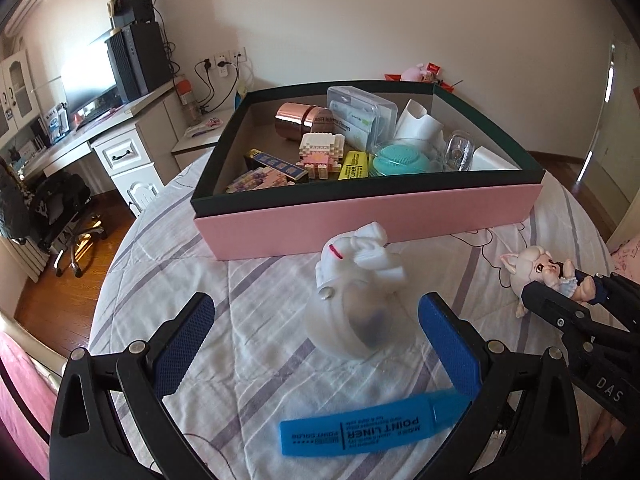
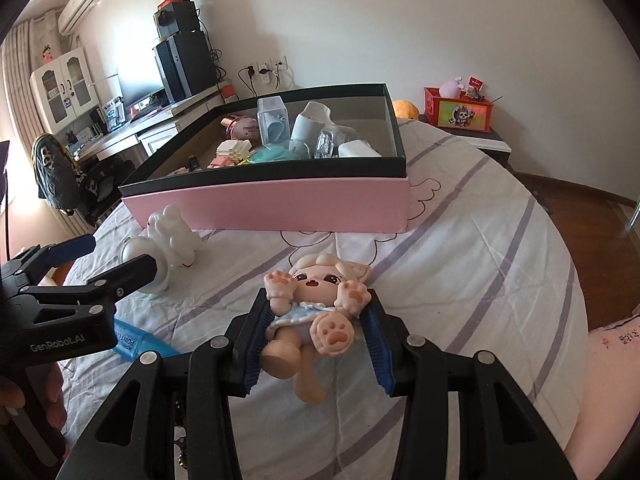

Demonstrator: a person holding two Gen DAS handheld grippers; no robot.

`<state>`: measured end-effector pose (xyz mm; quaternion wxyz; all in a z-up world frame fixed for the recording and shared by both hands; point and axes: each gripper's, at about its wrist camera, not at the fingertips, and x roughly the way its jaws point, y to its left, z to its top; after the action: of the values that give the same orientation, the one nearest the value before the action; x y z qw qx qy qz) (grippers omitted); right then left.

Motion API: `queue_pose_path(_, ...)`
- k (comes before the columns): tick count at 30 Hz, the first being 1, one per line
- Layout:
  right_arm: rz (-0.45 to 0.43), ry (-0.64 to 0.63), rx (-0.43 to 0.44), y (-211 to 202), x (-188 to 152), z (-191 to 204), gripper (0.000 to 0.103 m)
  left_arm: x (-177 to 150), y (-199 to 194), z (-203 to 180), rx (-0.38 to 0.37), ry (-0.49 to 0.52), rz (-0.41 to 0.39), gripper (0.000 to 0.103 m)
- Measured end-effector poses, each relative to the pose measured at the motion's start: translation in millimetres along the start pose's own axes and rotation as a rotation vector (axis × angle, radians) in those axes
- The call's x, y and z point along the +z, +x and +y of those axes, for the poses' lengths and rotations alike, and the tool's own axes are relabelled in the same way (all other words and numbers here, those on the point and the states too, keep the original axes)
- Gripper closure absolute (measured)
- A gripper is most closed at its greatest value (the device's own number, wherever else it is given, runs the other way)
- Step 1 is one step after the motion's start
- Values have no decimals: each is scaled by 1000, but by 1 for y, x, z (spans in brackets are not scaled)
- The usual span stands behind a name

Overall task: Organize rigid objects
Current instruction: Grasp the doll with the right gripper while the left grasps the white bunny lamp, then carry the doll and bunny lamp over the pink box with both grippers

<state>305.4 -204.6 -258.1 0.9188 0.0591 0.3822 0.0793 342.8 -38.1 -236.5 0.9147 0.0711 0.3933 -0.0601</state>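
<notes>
**Doll pinched on the right, white figure between spread fingers on the left**

Doll [image 2: 316, 300] and white toy figure [image 1: 356, 292] both lie on the striped bedspread [image 1: 240, 280], short of the pink box [image 1: 360, 216]; going left to right, the left gripper [image 1: 316, 344] comes first, its blue-padded fingers [image 1: 184, 344] spread wide with the white figure standing between them and touching neither pad; the figure is upright, its frosted round base nearest the claw and its white bow-like top tipped toward the box; just under the claw, close to its right finger, a blue highlighter [image 1: 360, 428] lies flat on the bedspread; straight ahead of the claw and beyond the figure sits the pink box with its dark green rim, holding a rose-gold tin [image 1: 304, 120], a block-built toy [image 1: 320, 152], a yellow highlighter [image 1: 352, 164], a teal round pad [image 1: 400, 160] and a clear plastic case [image 1: 360, 112], among other things; farther right, the right gripper [image 2: 316, 320] is closed onto the doll, a pad pressed against each side of its blue-dressed body; the doll lies on its back, head away from the claw toward the box, paws raised, legs pointing back between the fingers; whether it rests on the bedspread or is raised off it I cannot tell.
</notes>
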Motion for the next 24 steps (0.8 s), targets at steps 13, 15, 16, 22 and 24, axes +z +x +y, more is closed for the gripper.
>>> queue_pose_path(13, 48, 14, 15, 11, 2, -4, 56, 7, 41, -7, -87, -7, 72, 47)
queue_pose_path(15, 55, 9, 10, 13, 3, -3, 56, 7, 39, -6, -92, -15, 62, 48)
queue_pose_path(16, 59, 4, 7, 13, 2, -2, 56, 7, 37, -5, -93, -18, 57, 48)
queue_pose_path(22, 40, -22, 16, 9, 2, 3, 59, -2, 7, 1, -69, -29, -11, 55)
queue_pose_path(24, 13, -33, 18, 4, 1, 6, 59, -5, -6, 3, -74, -34, -33, 55)
